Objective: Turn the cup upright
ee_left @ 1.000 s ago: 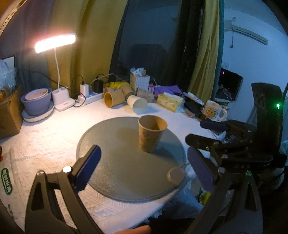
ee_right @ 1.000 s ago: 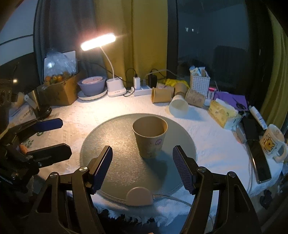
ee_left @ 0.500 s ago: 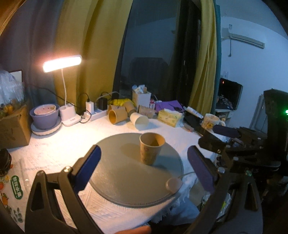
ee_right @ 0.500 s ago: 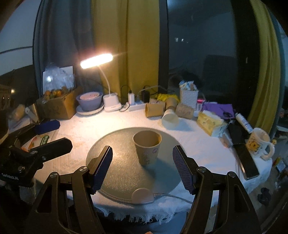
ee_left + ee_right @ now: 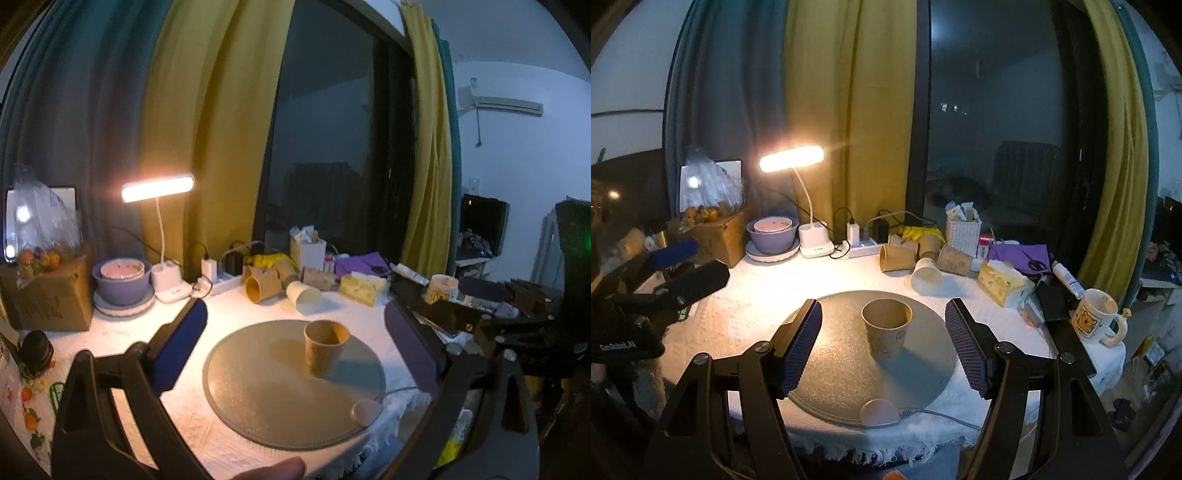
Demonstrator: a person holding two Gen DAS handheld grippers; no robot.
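The brown paper cup (image 5: 886,328) stood upright, mouth open to the ceiling, on the round grey mat (image 5: 842,384) near the middle of the table (image 5: 746,295), slightly toward the mat's far side. Nothing touched it. In the left wrist view the same cup (image 5: 325,347) cast a shadow across the mat (image 5: 258,391) toward the near right.

The right claw (image 5: 883,347) was spread wide, its two ribbed blue pads flanking the cup on either side with clear space between pads and cup wall; it held nothing. The left claw (image 5: 295,354) was likewise spread wide and empty, well back from the cup. From the right wrist view the left claw (image 5: 689,266) showed at the left edge, apart from the mat.

A small pinkish puck (image 5: 880,412) with a grey cable sat at the mat's near rim. The table wore a white textured cloth with a fringed edge.

Beyond the mat lay several paper cups on their sides: a brown one (image 5: 897,257) and a white one (image 5: 926,277) among them. Behind these stood a white power strip (image 5: 862,247), a lit desk lamp (image 5: 792,158), a purple bowl on a plate (image 5: 772,233), and a white basket (image 5: 963,232). To the right were a yellow tissue pack (image 5: 1003,280) and a bear mug (image 5: 1096,321). A cardboard box (image 5: 716,236) sat at the far left.
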